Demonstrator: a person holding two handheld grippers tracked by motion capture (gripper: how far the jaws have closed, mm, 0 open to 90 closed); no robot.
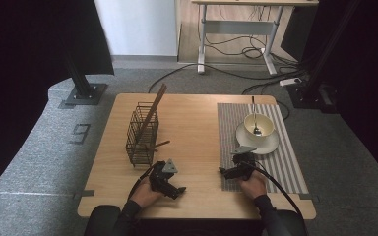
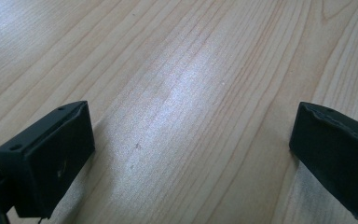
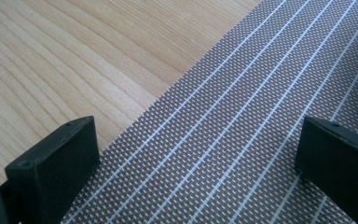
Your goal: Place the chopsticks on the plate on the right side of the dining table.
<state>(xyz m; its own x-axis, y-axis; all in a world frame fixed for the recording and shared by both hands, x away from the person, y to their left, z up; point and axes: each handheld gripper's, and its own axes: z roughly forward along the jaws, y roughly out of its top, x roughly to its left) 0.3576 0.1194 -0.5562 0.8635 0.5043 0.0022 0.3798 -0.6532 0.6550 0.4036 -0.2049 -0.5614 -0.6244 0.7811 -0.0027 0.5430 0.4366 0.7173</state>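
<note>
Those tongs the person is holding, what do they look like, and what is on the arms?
Each hand holds black tongs, the left tongs and the right tongs. Both have two blocky black jaws with flat faces and small holes on their top edges. A grey three-cornered plate sits on top of each, and a black cable trails from the right one. The sleeves are dark.

A black wire basket [image 1: 141, 137] stands upright left of the frame's centre, brown chopsticks [image 1: 153, 112] leaning out of it. At centre right, a white bowl [image 1: 259, 125] on its saucer [image 1: 270, 144] holds a spoon [image 1: 255, 118].
</note>
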